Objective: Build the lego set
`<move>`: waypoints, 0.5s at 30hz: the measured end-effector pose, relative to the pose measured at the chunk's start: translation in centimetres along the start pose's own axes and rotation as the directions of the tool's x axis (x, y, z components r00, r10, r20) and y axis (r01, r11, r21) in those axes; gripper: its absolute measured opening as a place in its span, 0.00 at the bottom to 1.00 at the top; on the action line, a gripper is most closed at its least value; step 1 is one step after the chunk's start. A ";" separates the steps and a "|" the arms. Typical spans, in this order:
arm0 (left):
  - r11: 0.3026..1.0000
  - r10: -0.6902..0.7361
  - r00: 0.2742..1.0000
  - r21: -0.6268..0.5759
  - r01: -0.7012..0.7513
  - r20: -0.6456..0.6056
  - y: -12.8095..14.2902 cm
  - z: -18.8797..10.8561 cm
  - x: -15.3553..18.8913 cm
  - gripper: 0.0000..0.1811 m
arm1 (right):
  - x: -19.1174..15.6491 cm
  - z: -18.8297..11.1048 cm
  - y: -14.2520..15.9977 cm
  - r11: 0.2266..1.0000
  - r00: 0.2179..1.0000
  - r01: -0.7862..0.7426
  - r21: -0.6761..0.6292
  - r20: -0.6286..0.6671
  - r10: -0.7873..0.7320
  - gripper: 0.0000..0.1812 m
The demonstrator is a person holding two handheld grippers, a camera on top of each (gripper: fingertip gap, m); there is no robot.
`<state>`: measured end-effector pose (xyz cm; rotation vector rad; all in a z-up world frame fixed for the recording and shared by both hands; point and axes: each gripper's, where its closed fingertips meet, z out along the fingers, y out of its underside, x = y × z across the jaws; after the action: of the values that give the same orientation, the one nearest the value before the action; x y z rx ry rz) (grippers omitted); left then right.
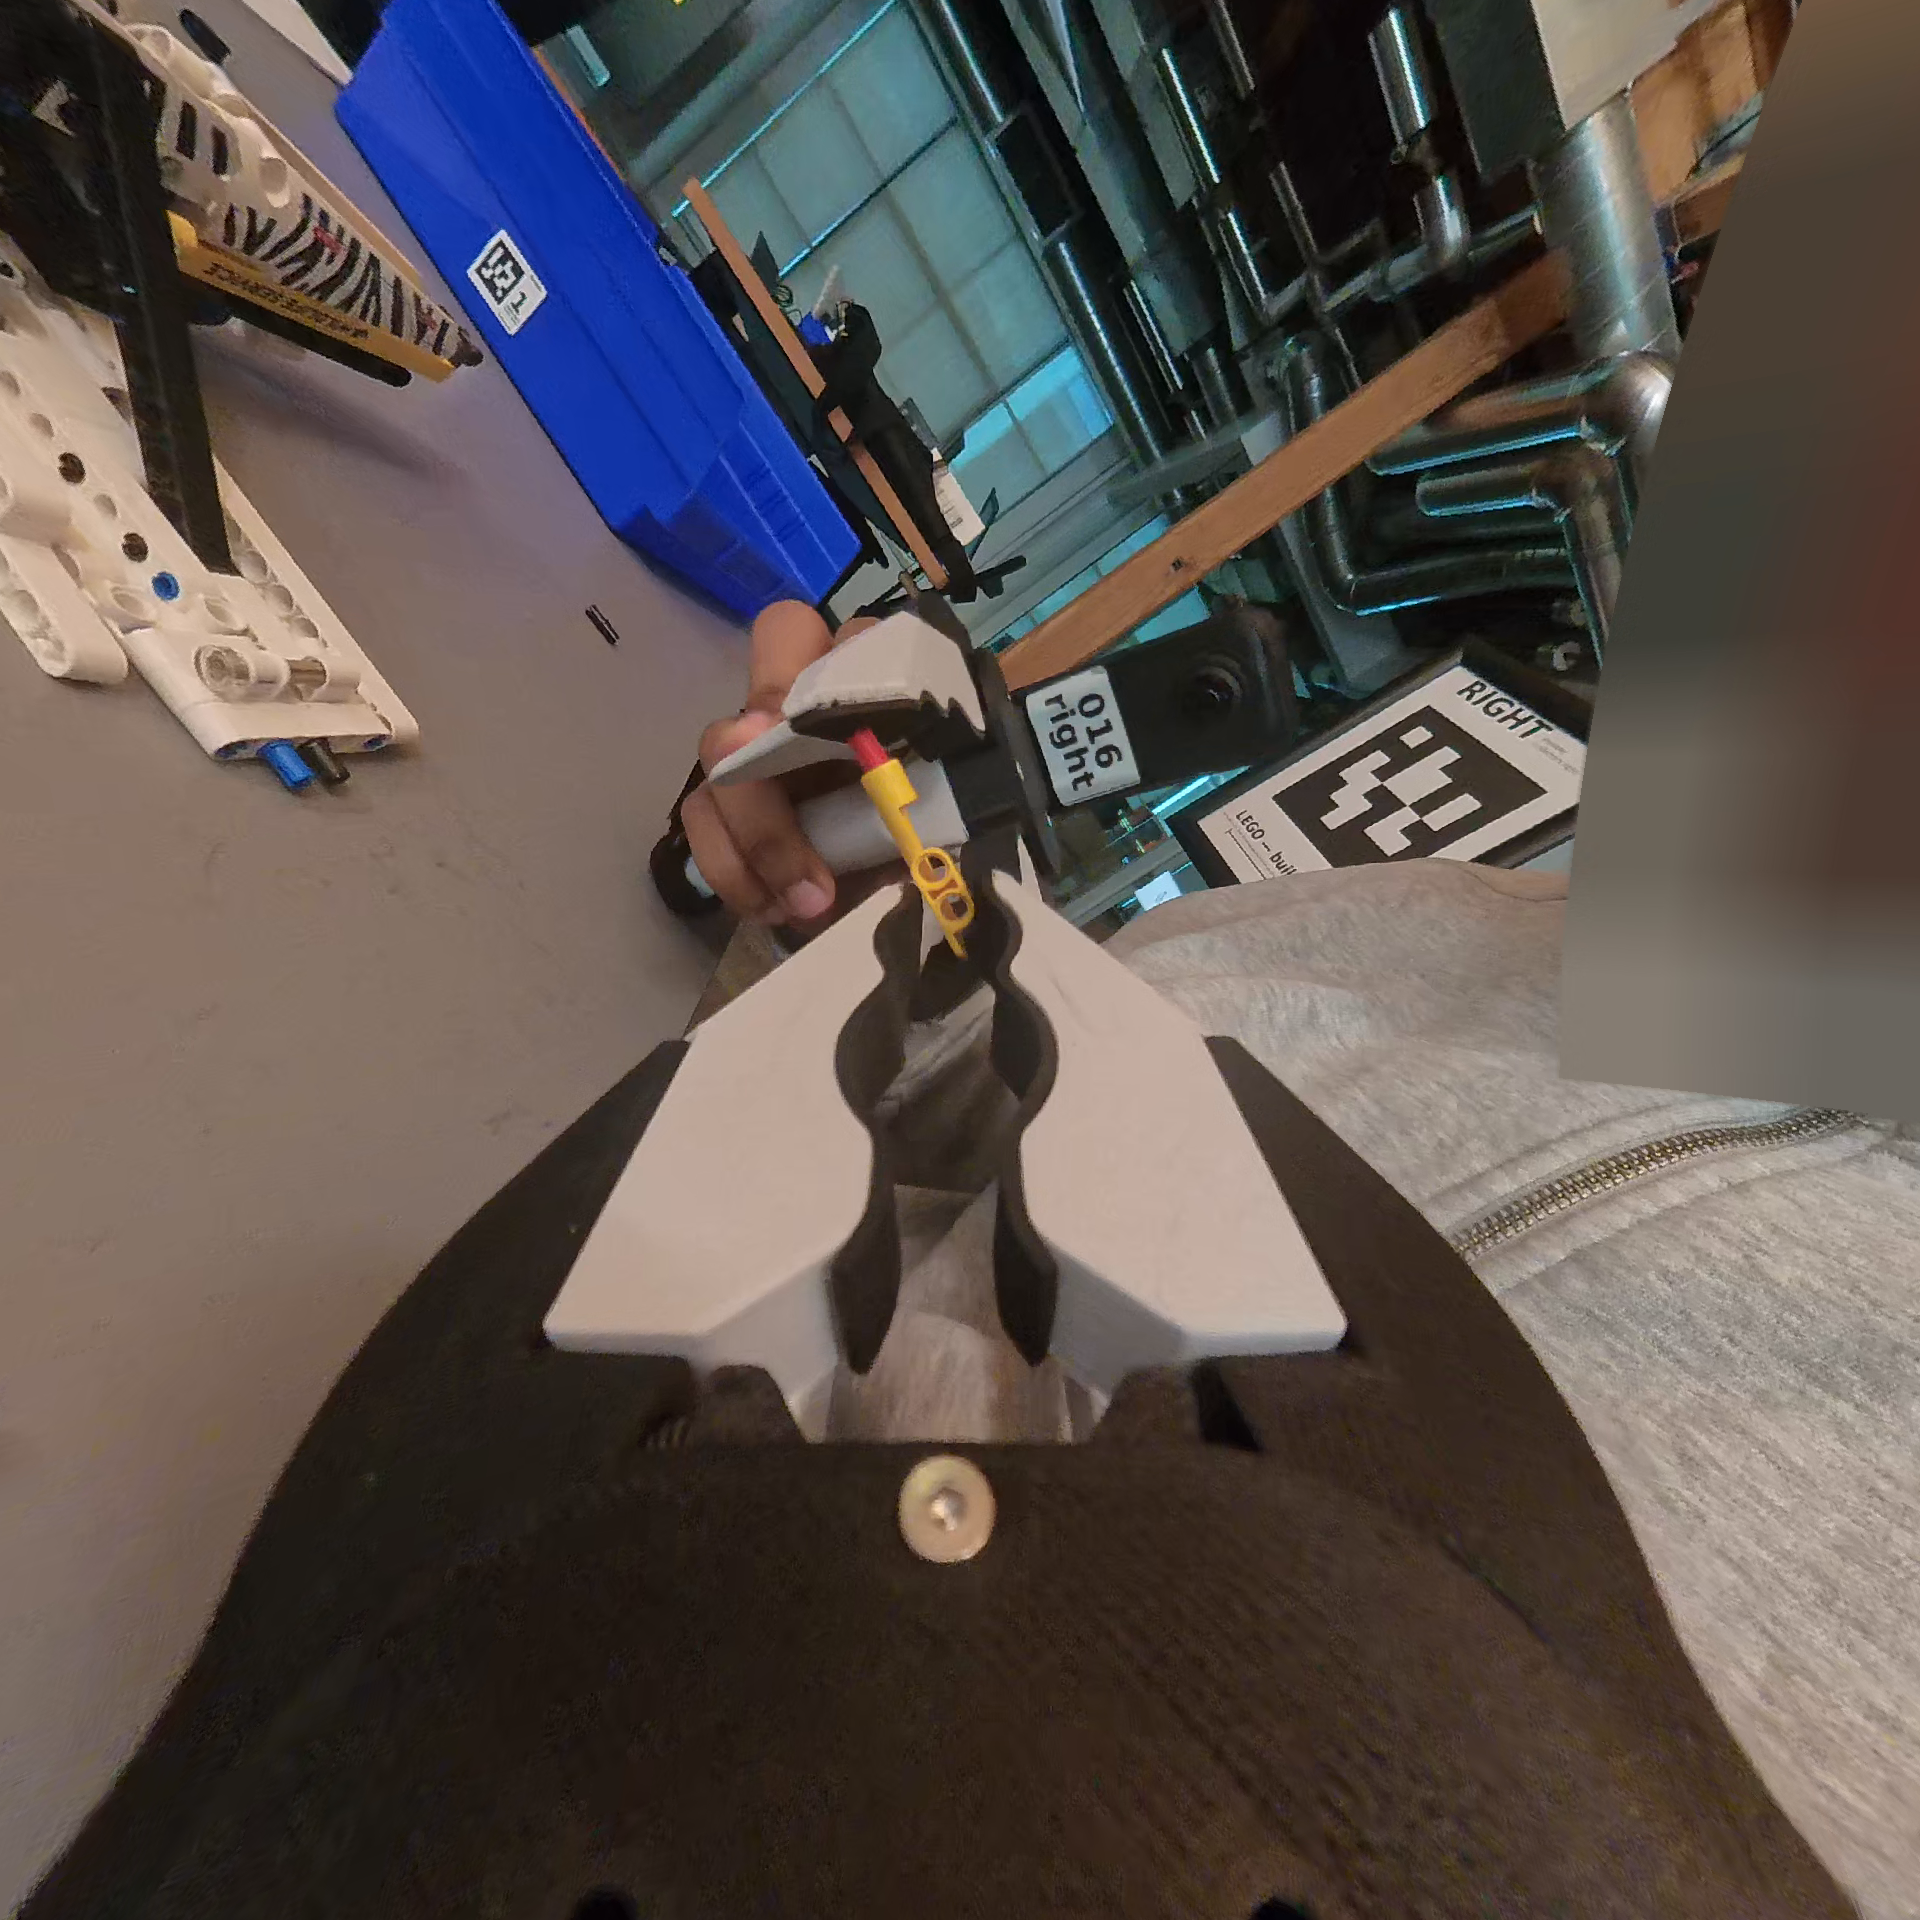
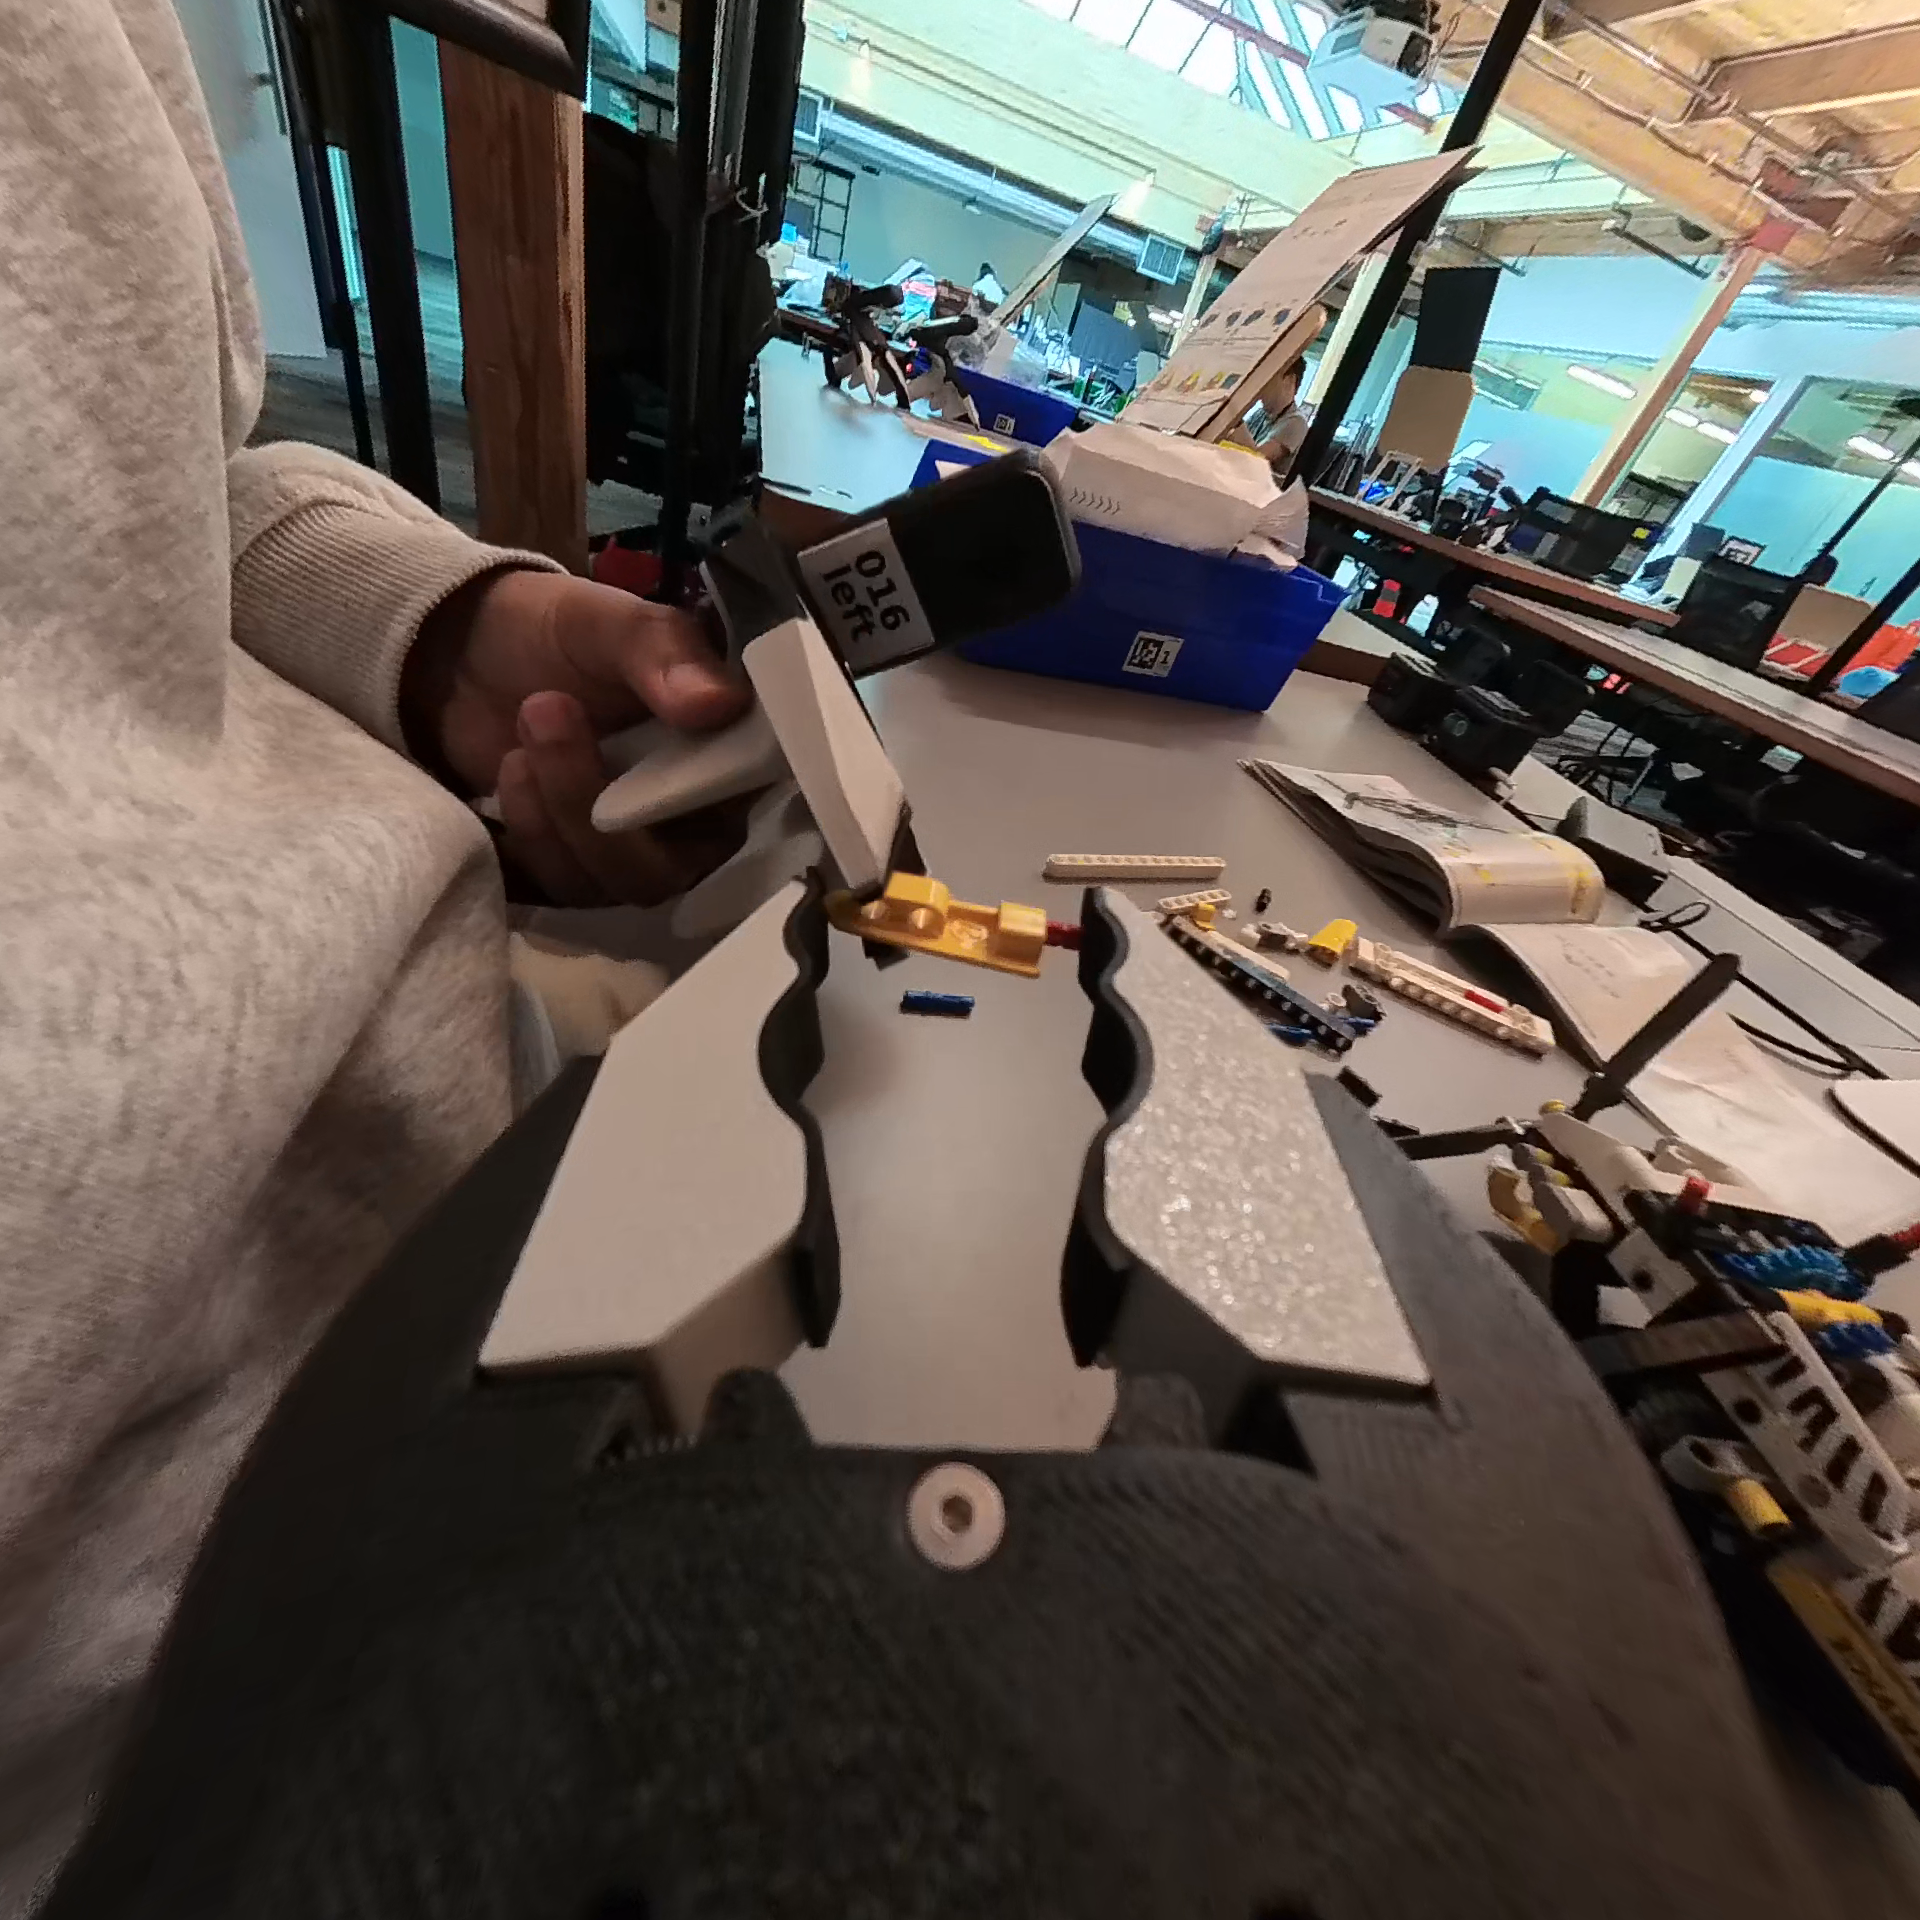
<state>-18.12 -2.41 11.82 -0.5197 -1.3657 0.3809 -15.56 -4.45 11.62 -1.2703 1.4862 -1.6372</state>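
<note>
A small yellow piece [image 2: 951, 925] with a red pin [image 2: 1060, 932] in one end hangs in the air between both grippers. My left gripper [image 1: 951, 920] is shut on the yellow piece's [image 1: 940, 883] holed end; in the right wrist view it [image 2: 873, 888] comes down from above. My right gripper [image 2: 951, 920] has its jaws wide apart, with the piece spanning lengthwise between the tips. The red pin [image 1: 868, 746] touches one right finger [image 2: 1101, 935]. The part-built zebra-striped model [image 2: 1766, 1351] stands at the right, and it also shows in the left wrist view [image 1: 260, 239].
A blue bin [image 2: 1143, 613] stands at the back of the grey table [image 2: 987, 1143]. An open booklet [image 2: 1455, 852], several loose parts [image 2: 1351, 966], a white beam [image 2: 1132, 864] and a blue pin [image 2: 935, 1003] lie on it. A black pin [image 1: 601, 623] lies near the bin [image 1: 582, 343]. Left and right tips are no more than a few centimetres apart. The part-built zebra-striped model [image 2: 1766, 1351] sits 15 centimetres or so from the ends of my right fingers. Look for it in the left wrist view [image 1: 116, 57] too.
</note>
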 end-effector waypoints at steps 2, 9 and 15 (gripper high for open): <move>1.000 0.000 1.000 0.004 0.000 -0.003 0.0 0.0 0.0 0.03 | -0.1 0.1 0.1 1.000 1.000 0.015 -0.008 0.006 -0.015 0.27; 0.997 0.071 0.997 0.026 -0.071 0.009 -0.6 0.4 -0.1 0.03 | 0.4 0.2 0.2 1.000 1.000 -0.013 -0.009 -0.017 0.013 0.27; 0.982 0.176 0.982 0.060 -0.180 0.065 -2.5 -0.4 -0.5 0.05 | 1.6 -0.3 -0.4 0.999 0.997 -0.015 0.049 -0.069 0.019 0.27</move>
<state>-17.95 -4.86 12.77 -0.5814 -1.3634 0.5895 -16.39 -5.64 12.41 -1.1823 1.4858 -1.7118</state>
